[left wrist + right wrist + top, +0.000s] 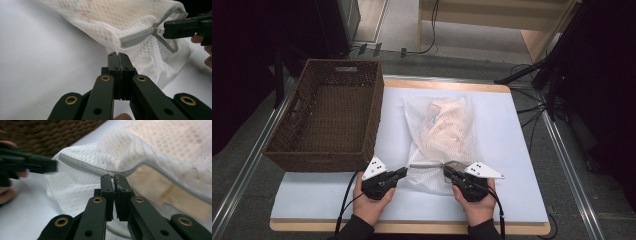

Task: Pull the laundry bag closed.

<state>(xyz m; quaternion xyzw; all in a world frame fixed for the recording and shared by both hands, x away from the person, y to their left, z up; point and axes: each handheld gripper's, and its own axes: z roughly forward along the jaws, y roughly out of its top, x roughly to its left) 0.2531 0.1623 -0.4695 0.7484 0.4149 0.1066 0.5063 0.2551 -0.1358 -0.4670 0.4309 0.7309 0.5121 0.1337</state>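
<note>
A lab-like recording space: a white-topped table (512, 150) on metal rails (572, 175), cables (532, 107) across grey floor, dark surroundings.

There are two grippers: the left gripper (404, 173) and the right gripper (446, 171). Between them lies one white mesh bag (442, 135), and on its near edge runs one grey zipper (427, 164). One brown woven basket (364, 135) stands beyond the left gripper, on its far left side. Two hands show, the left hand (372, 202) and the right hand (477, 206). There is one white worktop (507, 165).
</note>
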